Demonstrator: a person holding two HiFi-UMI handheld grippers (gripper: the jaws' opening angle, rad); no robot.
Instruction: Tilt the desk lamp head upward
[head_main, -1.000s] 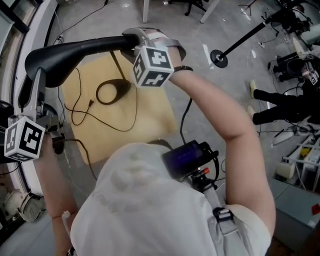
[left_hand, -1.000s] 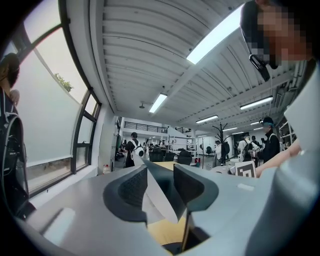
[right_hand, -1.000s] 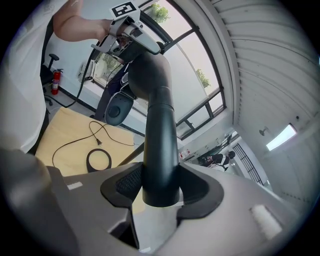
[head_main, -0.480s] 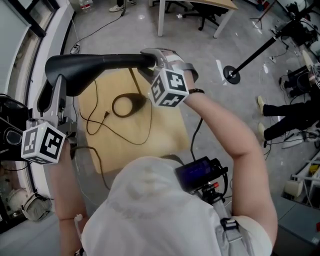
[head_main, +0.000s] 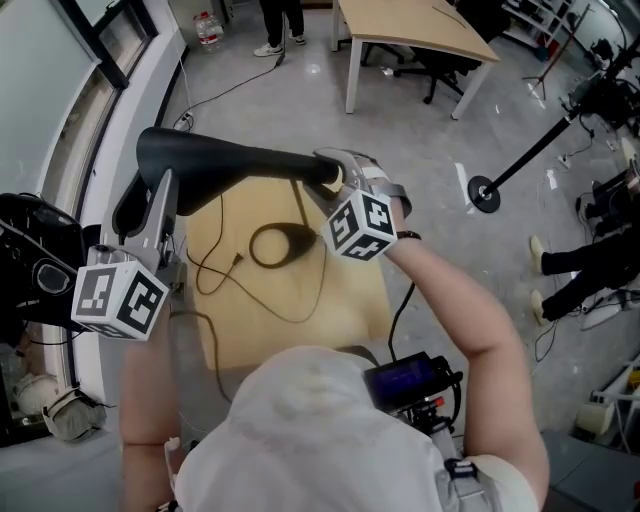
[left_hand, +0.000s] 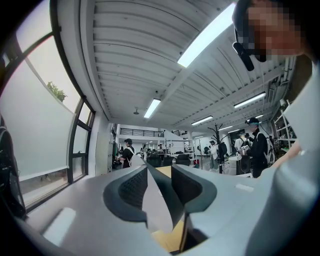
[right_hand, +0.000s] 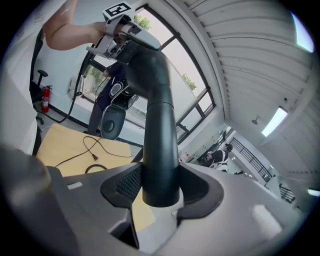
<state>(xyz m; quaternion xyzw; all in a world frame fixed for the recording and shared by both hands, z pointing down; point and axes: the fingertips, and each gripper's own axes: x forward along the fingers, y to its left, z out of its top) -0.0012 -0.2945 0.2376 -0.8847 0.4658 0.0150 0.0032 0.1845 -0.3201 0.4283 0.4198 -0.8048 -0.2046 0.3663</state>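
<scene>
A black desk lamp stretches across the head view, its long arm (head_main: 250, 160) running from the curved head (head_main: 150, 165) at the left to my right gripper (head_main: 335, 175). The right gripper (right_hand: 160, 187) is shut on the round black arm (right_hand: 160, 140), which fills the gap between its pads. My left gripper (head_main: 158, 195) reaches up to the lamp head from below. In the left gripper view the thin edge of the head (left_hand: 157, 200) sits between the pads of that gripper (left_hand: 159, 187), and they press on it. The lamp's base (head_main: 283, 243) rests on the wooden table (head_main: 350, 290).
A black cord (head_main: 230, 290) loops over the table. A window wall and dark equipment (head_main: 30, 260) lie at the left. Behind are a wooden desk (head_main: 420, 30), a black stand (head_main: 487, 192) and a person's legs (head_main: 280, 20) on the grey floor.
The head view has swung, so the lamp and both grippers sit lower and further right. The lamp's head end has risen relative to the end held by the right gripper.
</scene>
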